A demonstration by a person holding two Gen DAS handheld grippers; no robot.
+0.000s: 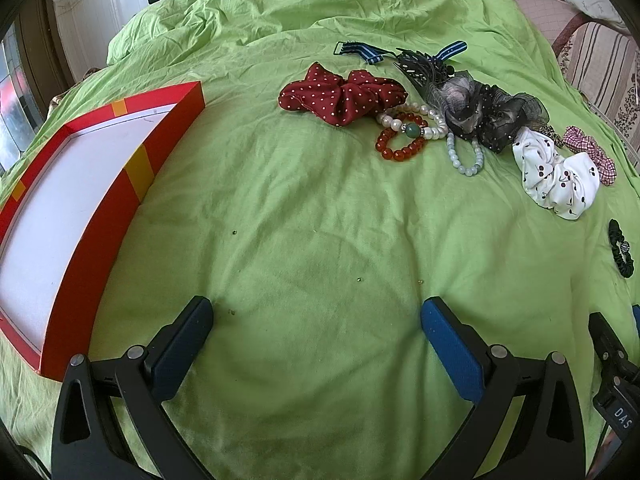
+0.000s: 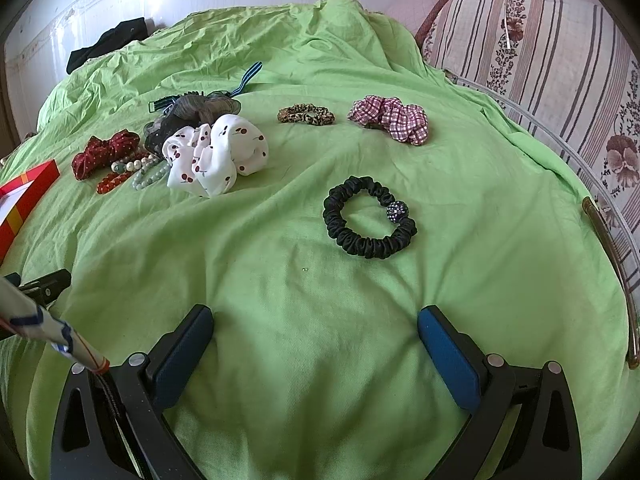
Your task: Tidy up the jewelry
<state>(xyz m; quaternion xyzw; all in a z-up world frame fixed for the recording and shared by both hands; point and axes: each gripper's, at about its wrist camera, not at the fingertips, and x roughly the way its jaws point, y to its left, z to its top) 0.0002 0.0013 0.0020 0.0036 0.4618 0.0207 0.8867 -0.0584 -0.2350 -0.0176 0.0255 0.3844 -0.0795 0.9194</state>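
Note:
A red box (image 1: 132, 184) with a white inside lies at the left on the green bedsheet; its corner also shows in the right wrist view (image 2: 36, 188). Bead bracelets, red (image 1: 400, 144), pearl (image 1: 416, 120) and pale green (image 1: 466, 158), lie by a red dotted scrunchie (image 1: 340, 94), a dark gauze scrunchie (image 1: 488, 114) and a white cherry scrunchie (image 1: 556, 176). A black scrunchie (image 2: 370, 216) lies just ahead of my right gripper (image 2: 316, 320). Leopard (image 2: 306, 115) and pink checked (image 2: 390, 118) scrunchies lie farther back. My left gripper (image 1: 316, 312) is open and empty above bare sheet. The right gripper is open and empty.
A striped band (image 1: 360, 50) and a dark hair clip (image 1: 420, 64) lie behind the pile. A black cloth (image 2: 106, 42) lies at the far edge. A patterned cushion (image 2: 560, 72) and a metal rail (image 2: 608, 216) border the right side.

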